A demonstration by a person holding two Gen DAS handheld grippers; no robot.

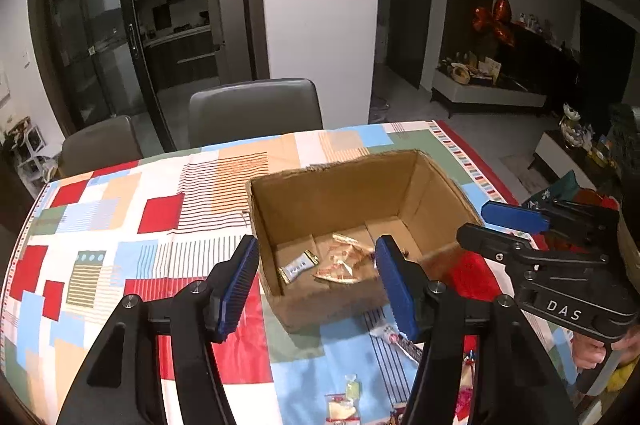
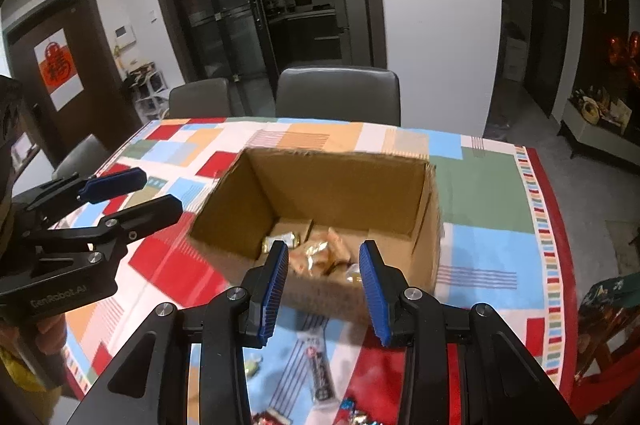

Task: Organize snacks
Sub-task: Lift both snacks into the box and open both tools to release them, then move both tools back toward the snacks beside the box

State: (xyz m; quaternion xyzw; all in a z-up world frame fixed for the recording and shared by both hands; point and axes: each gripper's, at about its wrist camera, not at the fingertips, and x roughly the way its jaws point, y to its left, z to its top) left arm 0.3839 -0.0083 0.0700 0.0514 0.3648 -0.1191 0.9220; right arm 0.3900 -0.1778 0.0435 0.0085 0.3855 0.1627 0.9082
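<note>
An open cardboard box (image 1: 332,173) (image 2: 340,157) stands on the patchwork tablecloth. Inside it lie a white-and-gold wrapper (image 1: 298,267) (image 2: 282,240) and several orange-gold packets (image 1: 344,261) (image 2: 316,253). My left gripper (image 1: 318,285) hovers at the box's near-left corner, open, with nothing between its blue pads. My right gripper (image 2: 324,289) hangs over the box's near wall, also open and holding nothing. Each gripper shows in the other's view: the right one (image 1: 480,225) beside the box's right wall, the left one (image 2: 160,191) left of the box. A long dark snack bar (image 1: 396,339) (image 2: 320,373) lies on the cloth in front of the box.
More loose sweets lie near the table's front edge: a green candy (image 1: 352,385) (image 2: 252,365), a small packet (image 1: 340,409) and red wrappers (image 2: 352,409). Two grey chairs (image 1: 256,109) (image 2: 338,93) stand behind the table. The table's right edge (image 2: 560,225) runs close to the box.
</note>
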